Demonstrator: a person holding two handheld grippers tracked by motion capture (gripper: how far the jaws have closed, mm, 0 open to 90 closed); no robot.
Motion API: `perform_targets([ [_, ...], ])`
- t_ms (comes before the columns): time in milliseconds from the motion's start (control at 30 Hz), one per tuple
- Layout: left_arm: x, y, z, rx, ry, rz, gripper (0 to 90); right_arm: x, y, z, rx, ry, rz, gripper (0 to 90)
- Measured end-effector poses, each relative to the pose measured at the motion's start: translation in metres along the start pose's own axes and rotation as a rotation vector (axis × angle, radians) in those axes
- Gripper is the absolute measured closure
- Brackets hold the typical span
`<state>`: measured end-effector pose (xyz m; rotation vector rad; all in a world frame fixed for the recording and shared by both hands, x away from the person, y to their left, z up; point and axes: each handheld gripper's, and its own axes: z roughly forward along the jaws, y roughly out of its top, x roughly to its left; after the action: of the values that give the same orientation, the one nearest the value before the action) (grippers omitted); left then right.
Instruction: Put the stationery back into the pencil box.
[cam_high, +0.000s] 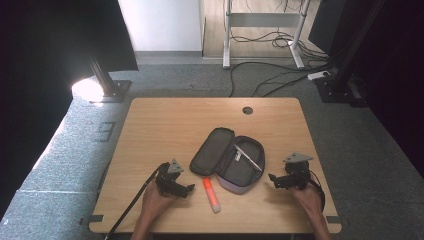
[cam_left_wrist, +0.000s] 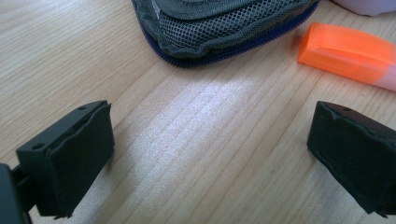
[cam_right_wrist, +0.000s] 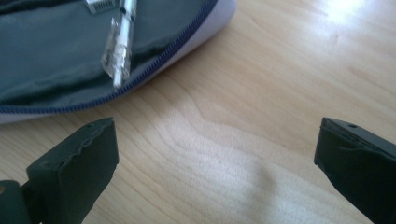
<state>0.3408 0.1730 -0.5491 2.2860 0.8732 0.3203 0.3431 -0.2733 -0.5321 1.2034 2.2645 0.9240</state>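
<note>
- Table (cam_high: 165, 125): light wood top with a round cable hole (cam_high: 247, 110) near its far edge.
- Pencil case (cam_high: 227, 159): grey, unzipped and lying open flat at the middle of the table; mesh-lined flap to the left, blue zip round the rim.
- Clear pen (cam_high: 248, 157): lies inside the right half of the case, its tip reaching out to the zip edge in the right gripper view.
- Orange highlighter (cam_high: 211, 194): on the bare wood just in front of the case, near its front rim, between the two grippers.
- Left gripper (cam_high: 189, 189): held low over the table, left of the highlighter, jaws spread wide, nothing between them.
- Right gripper (cam_high: 273, 179): right of the case, pointing at it, jaws also spread wide over bare wood.
</note>
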Motion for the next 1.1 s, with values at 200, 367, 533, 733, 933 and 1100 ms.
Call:
perform_targets([
  [200,0.0,0.0,0.0,-0.003,-0.002,0.0,0.7,0.0,-0.008,0.004,0.01,0.002,0.011,0.4],
  [367,-0.001,-0.001,-0.001,-0.005,-0.002,0.0,1.7,-0.001,-0.013,0.007,0.025,0.001,0.015,0.9],
  [533,-0.004,0.0,-0.002,-0.006,0.008,-0.008,3.9,-0.002,-0.017,0.011,0.037,-0.003,0.017,0.4],
  [733,-0.01,0.001,-0.002,-0.002,0.0,-0.018,3.5,-0.006,-0.022,0.012,0.017,0.028,0.058,0.0],
  [933,-0.019,0.006,-0.008,-0.034,-0.016,-0.021,3.2,-0.007,-0.024,0.013,0.003,0.026,0.058,0.0],
  [1100,-0.03,0.013,-0.011,-0.047,-0.02,-0.009,0.8,-0.007,-0.024,0.013,0.003,0.026,0.059,0.0],
])
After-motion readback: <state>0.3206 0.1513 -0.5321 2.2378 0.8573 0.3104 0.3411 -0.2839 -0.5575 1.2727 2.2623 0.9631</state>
